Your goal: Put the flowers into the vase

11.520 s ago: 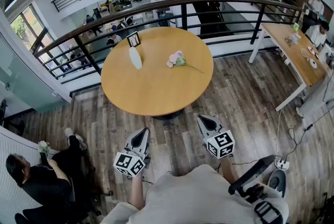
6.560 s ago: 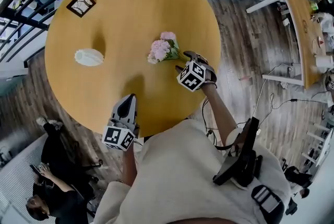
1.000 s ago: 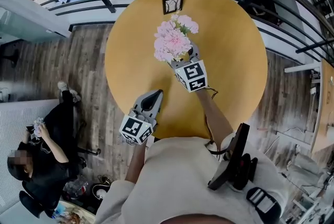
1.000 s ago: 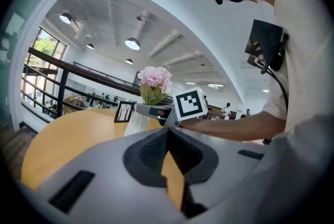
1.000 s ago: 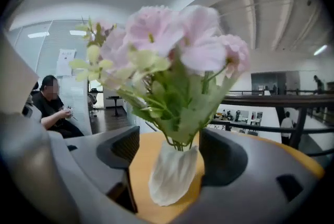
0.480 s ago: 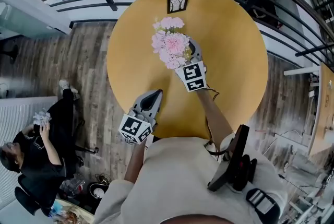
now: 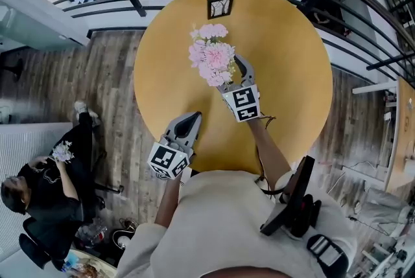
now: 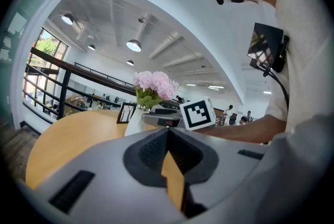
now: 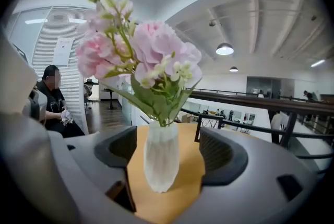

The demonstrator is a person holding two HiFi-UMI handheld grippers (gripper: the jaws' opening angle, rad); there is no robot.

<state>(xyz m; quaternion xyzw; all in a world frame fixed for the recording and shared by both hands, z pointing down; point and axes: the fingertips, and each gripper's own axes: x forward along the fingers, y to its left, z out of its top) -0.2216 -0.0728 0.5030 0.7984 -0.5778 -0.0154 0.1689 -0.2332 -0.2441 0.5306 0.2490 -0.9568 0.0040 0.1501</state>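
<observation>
The right gripper [image 9: 170, 151] is standing wide open, its jaws having just been opening. The white ribbed vase [image 9: 160, 159] is sitting between them, clear of both pads. The vase is standing upright on the round wooden tabletop [image 7: 288, 53] and holding the pink flowers [image 9: 140, 56] with their green leaves. The left gripper [image 7: 190, 118] is hovering at the tabletop's near edge, its jaws pressed together on nothing. A small picture frame [image 7: 220, 6] is standing beyond the vase, near the far edge.
</observation>
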